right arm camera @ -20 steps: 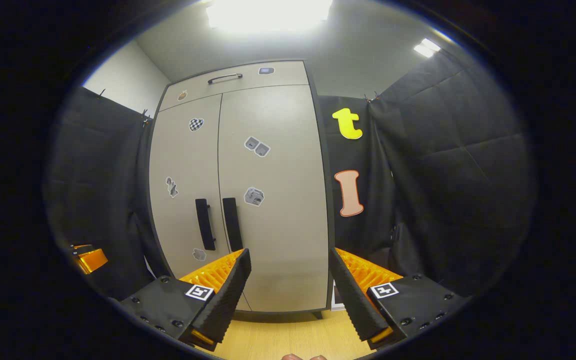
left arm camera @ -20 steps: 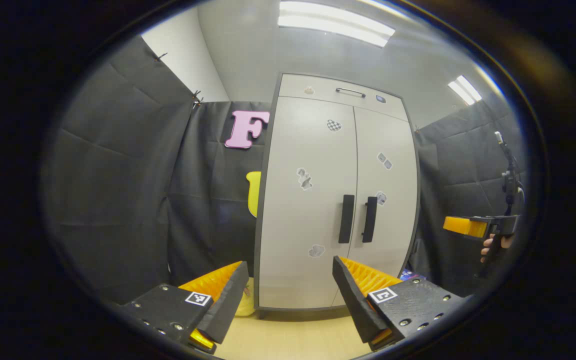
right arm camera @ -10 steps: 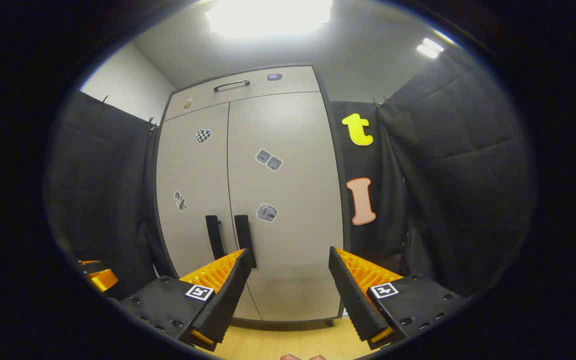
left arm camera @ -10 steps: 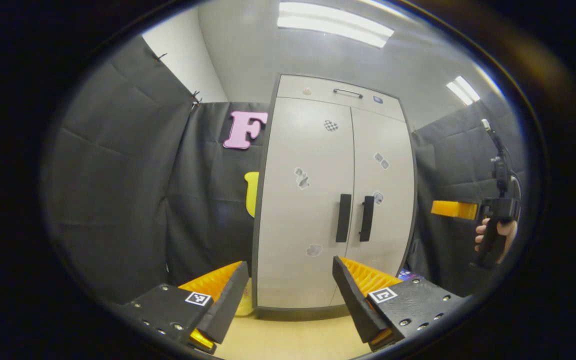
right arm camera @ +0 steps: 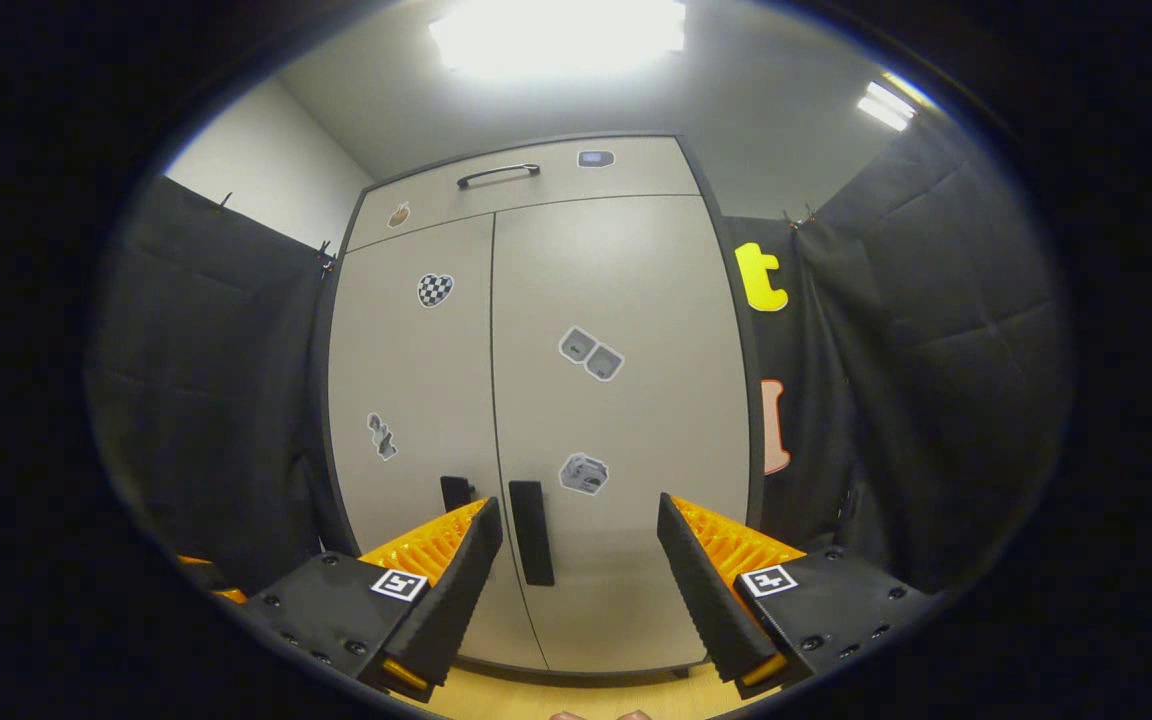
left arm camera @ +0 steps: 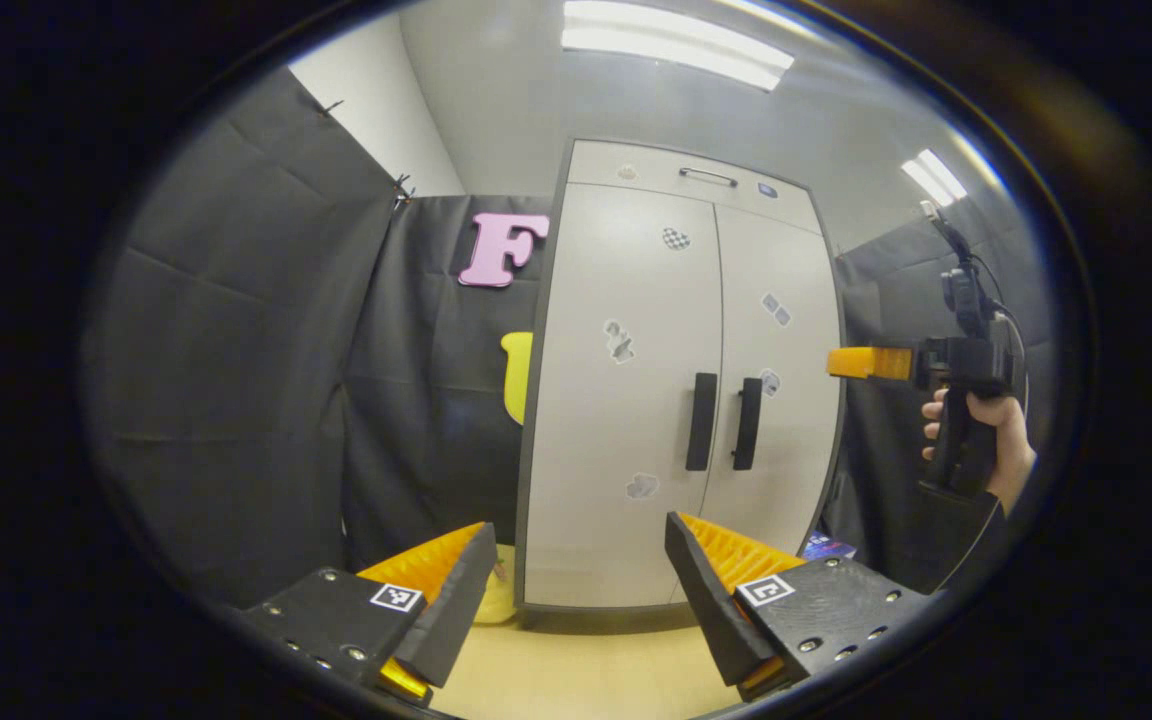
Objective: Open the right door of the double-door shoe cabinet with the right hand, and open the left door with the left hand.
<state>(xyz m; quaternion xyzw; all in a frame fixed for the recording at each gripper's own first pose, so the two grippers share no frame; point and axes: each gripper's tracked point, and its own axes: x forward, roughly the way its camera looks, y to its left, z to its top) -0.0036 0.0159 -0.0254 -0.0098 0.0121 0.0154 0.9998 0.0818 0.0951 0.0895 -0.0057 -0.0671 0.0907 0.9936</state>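
Observation:
The pale double-door shoe cabinet (left arm camera: pixel 626 280) stands against the black cloth wall with both doors shut. Its two dark vertical handles sit side by side at the middle seam: the left door's handle (left arm camera: pixel 702 421) and the right door's handle (left arm camera: pixel 747 424). My left gripper (left arm camera: pixel 576 535) is open and empty, well back from the cabinet. My right gripper (left arm camera: pixel 871 362), held by a hand (left arm camera: pixel 981 430), hovers level with the right door's edge. In the right gripper view the cabinet (right arm camera: pixel 626 400) looms close. The right gripper (right arm camera: pixel 578 510) is open, with the right door's handle (right arm camera: pixel 531 532) just left of its middle.
A drawer with a slim handle (left arm camera: pixel 706 177) tops the cabinet. Black cloth walls close in on both sides. A light wooden floor (left arm camera: pixel 576 670) runs up to the cabinet's base. A small box (left arm camera: pixel 826 547) lies low beside the cabinet's right corner.
The right gripper has risen and moved in toward the cabinet, whose doors now look larger in its view. The left gripper has shifted only slightly. Both doors remain shut.

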